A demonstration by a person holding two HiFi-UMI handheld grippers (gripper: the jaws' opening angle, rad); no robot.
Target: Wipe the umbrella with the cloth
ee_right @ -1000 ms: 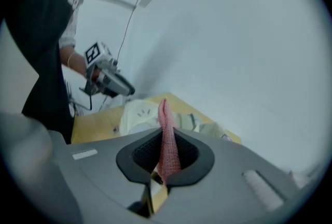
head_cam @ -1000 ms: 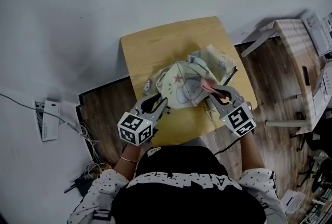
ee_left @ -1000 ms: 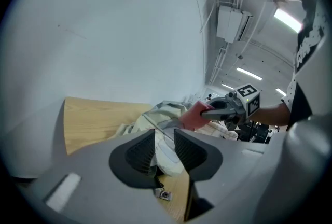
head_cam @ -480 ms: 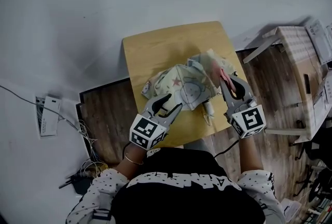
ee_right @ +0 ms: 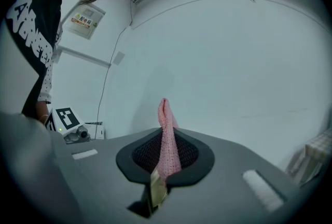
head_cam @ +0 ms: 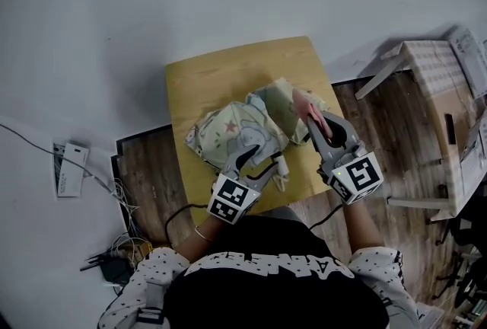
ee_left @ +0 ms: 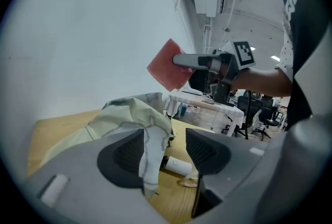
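A crumpled cream umbrella (head_cam: pixel 232 133) with printed figures lies on the small yellow wooden table (head_cam: pixel 221 72). My left gripper (head_cam: pixel 257 161) is at its near edge. Its jaws have just been opening and now stand open. A fold of umbrella fabric (ee_left: pixel 148 140) hangs loosely between them by the left pad, and the white handle (ee_left: pixel 177 165) lies on the table beyond. My right gripper (head_cam: pixel 312 116) is raised over the umbrella's right side, shut on a pink cloth (head_cam: pixel 301 101). The cloth (ee_right: pixel 167 132) stands up from the closed pads. The left gripper view shows the same cloth (ee_left: pixel 168 66) held in the air.
The table stands on a dark wood floor (head_cam: pixel 148 167) beside a pale grey surface. A white power strip (head_cam: pixel 68 171) and loose cables (head_cam: pixel 125 240) lie at the left. A light-coloured table with white legs (head_cam: pixel 430 65) and office clutter stand at the right.
My left gripper has opened, let go of the umbrella fabric and slid right along the table's near edge. My right gripper has lifted, still holding the pink cloth.
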